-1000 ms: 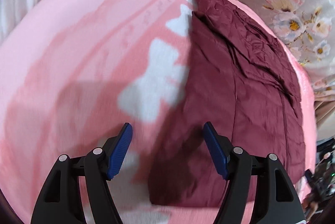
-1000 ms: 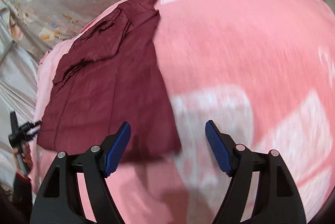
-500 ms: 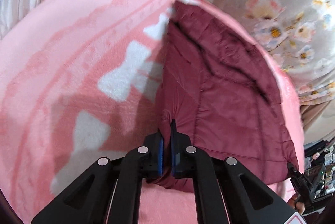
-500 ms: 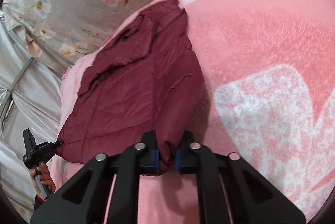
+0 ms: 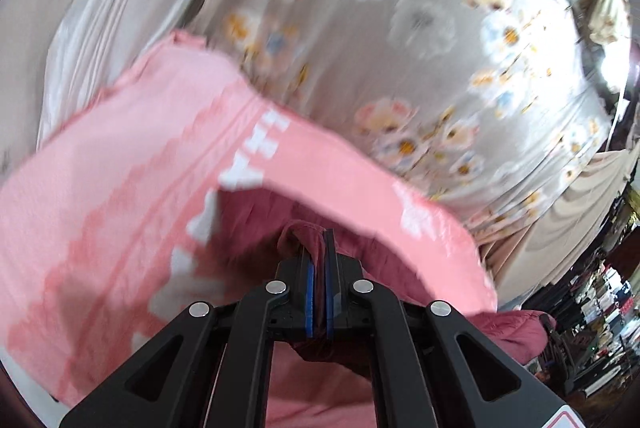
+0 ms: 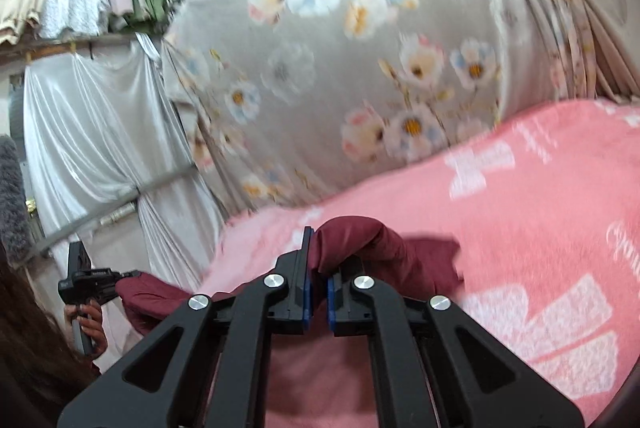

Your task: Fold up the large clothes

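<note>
Left gripper (image 5: 319, 268): fingers pressed together on a fold of the maroon jacket (image 5: 308, 236), tilted up toward the floral curtain (image 5: 420, 48). Right gripper (image 6: 316, 280): fingers nearly closed, a bunched jacket (image 6: 360, 240) edge pinched between them, likewise angled up at the curtain (image 6: 340, 68). In the right view the other gripper (image 6: 86, 278) shows at far left with jacket cloth at its tip. The jacket hangs lifted between the two grippers above the pink blanket (image 6: 540, 228), its far part lying on it. Half a second ago both grippers pointed down at the jacket lying on the blanket (image 5: 140, 168); both now sit higher and tipped back, the near edge raised. Frames blurred
</note>
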Action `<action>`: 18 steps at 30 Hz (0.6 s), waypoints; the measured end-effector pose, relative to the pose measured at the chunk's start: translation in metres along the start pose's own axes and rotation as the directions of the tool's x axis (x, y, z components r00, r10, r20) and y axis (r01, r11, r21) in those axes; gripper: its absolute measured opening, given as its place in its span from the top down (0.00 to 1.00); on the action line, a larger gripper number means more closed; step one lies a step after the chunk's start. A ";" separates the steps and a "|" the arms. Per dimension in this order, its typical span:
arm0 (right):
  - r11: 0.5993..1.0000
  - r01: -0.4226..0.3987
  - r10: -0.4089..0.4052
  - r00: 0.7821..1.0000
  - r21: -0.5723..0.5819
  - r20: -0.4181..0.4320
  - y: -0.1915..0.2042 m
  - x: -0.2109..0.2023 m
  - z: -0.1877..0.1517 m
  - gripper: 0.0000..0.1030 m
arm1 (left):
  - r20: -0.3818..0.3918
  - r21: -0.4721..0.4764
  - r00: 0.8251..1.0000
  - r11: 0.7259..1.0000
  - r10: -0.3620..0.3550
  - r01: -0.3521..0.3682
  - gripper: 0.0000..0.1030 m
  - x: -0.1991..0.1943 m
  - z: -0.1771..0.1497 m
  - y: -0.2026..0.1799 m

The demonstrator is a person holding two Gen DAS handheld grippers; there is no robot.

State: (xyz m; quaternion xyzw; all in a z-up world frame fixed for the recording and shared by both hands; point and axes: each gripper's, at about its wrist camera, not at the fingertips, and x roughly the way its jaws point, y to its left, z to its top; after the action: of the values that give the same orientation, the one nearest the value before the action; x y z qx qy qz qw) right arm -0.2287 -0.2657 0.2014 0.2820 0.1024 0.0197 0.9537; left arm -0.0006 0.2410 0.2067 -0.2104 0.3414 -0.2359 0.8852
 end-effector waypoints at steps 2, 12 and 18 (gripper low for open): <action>0.999 -0.008 0.007 1.000 0.037 0.023 -0.006 0.015 0.015 0.96 | 0.031 0.025 0.999 0.999 0.019 -0.020 0.97 0.005 0.014 -0.014; 0.927 0.325 -0.269 0.924 0.188 -0.273 -0.119 0.184 -0.034 0.96 | -0.226 0.099 0.894 0.923 0.386 -0.373 0.92 0.207 0.034 0.032; 0.886 0.443 -0.362 0.847 0.140 -0.389 -0.158 0.241 -0.086 0.94 | -0.367 0.091 0.798 0.872 0.478 -0.480 0.85 0.292 -0.001 0.091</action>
State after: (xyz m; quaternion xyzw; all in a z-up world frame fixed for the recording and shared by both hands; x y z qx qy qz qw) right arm -0.0142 -0.3298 0.0005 0.3516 0.3299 -0.1433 0.8643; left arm 0.2150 0.1497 0.0099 -0.0707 0.5482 -0.0395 0.8324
